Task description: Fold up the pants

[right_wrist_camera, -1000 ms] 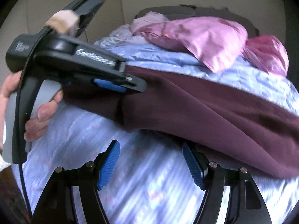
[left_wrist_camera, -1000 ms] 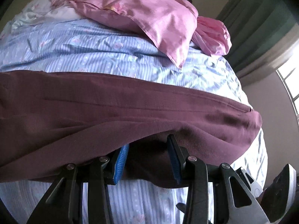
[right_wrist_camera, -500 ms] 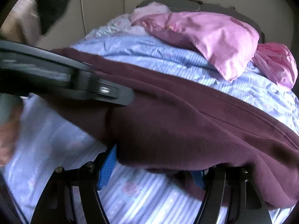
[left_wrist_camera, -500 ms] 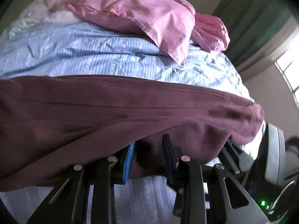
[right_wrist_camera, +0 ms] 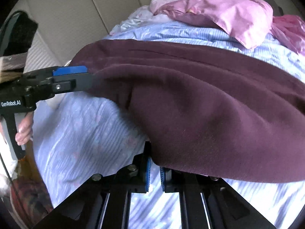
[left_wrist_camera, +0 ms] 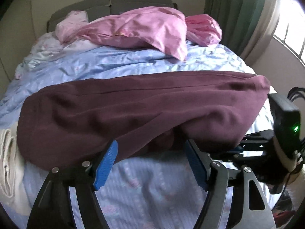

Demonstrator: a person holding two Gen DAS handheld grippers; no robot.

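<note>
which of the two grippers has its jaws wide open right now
The left gripper: its blue pads stand far apart by the maroon pants. The right gripper is nearly closed.

Left wrist view: low at bed's [left_wrist_camera: 133, 66] near edge, facing the headboard [left_wrist_camera: 118, 3], close behind maroon pants [left_wrist_camera: 133, 110]. Right wrist view: similarly low, angled left toward the wall. Both share pants, bedspread, pink pillows [right_wrist_camera: 228, 13].

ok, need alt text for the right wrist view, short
Maroon pants lie across a blue striped bedsheet, their near edge pinched in the nearly shut right gripper at the bottom. The left gripper reaches in from the left at the pants' far end; pink bedding is heaped behind.
</note>
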